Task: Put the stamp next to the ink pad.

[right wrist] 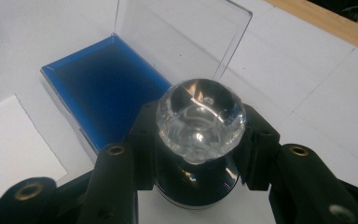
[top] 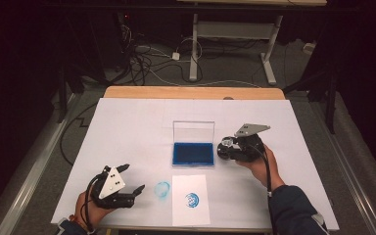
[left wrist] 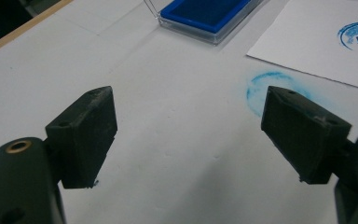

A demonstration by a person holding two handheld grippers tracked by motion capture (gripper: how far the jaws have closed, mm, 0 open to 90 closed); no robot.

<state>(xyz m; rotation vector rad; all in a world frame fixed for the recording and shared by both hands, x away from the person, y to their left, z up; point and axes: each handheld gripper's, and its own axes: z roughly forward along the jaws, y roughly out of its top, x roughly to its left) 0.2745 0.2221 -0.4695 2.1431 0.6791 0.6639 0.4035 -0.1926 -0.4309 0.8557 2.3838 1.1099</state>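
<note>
- Your right tongs point(right wrist: 196, 149) are pinching the stamp point(right wrist: 199, 122), its clear rounded knob on top and its dark body clamped between the two black jaws.
- In the high view, the stamp point(top: 226, 145) sits in your right tongs point(top: 231, 149) just beside the right end of the ink pad, right of the counter's middle; whether its base touches the surface you cannot tell from here.
- The ink pad point(top: 193, 152) lies near the middle of the counter point(top: 127, 122), its blue bed exposed and its clear lid point(top: 193, 131) standing upright along the far side (the lid point(right wrist: 182, 42) rises behind the blue bed point(right wrist: 105, 88) in the right gripper view).
- A white sheet of paper point(top: 191, 199) lies at the near edge, just in front of the ink pad, with a round blue print point(top: 192, 199) on it.
- A fainter blue ring smudge point(top: 162, 190) marks the counter itself, just left of the paper.
- Your left tongs point(top: 130, 185) rest near the near left corner, jaws spread wide with nothing between them; the left gripper view shows the smudge point(left wrist: 261, 86) just beyond the right jaw.
</note>
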